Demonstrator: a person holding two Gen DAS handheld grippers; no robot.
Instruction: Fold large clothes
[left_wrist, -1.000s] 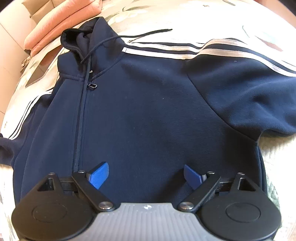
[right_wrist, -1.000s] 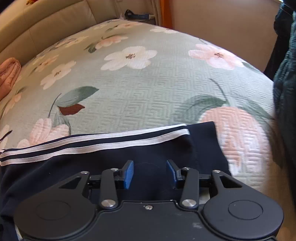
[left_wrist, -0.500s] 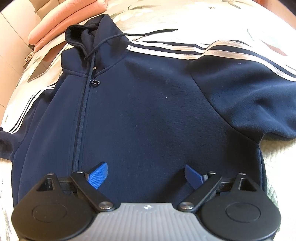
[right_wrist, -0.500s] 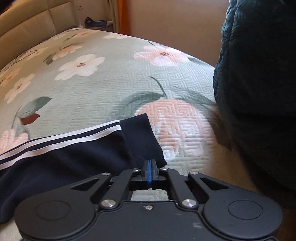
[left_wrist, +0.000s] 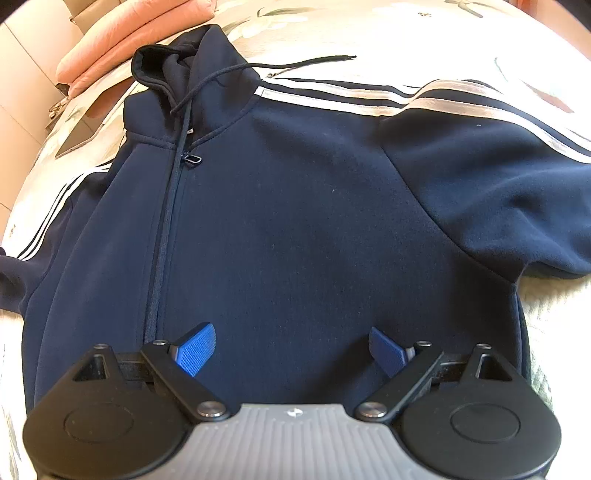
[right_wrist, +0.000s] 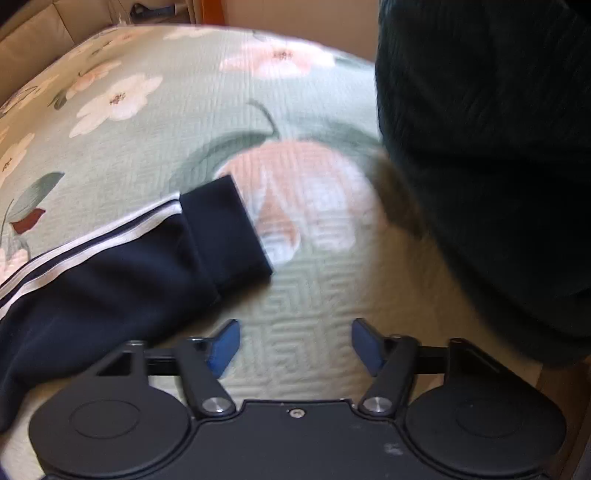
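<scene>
Navy zip-up fleece hoodie with white sleeve stripes (left_wrist: 295, 206) lay flat, front up, on the floral quilted bed (right_wrist: 303, 295). Soft, limp, fairly heavy; best pinched at cuff (right_wrist: 225, 236) or hem. Left tool (left_wrist: 291, 347) sat apart over hem; right tool (right_wrist: 293, 343) apart, empty, just beside cuff.

The hoodie (left_wrist: 295, 221) is matt navy fleece-like cloth with smooth white stripes. The bed (right_wrist: 314, 302) wears a quilted, embossed floral cover. The fingers (left_wrist: 194, 349) carry blue, finely textured pads on matt black arms.
</scene>
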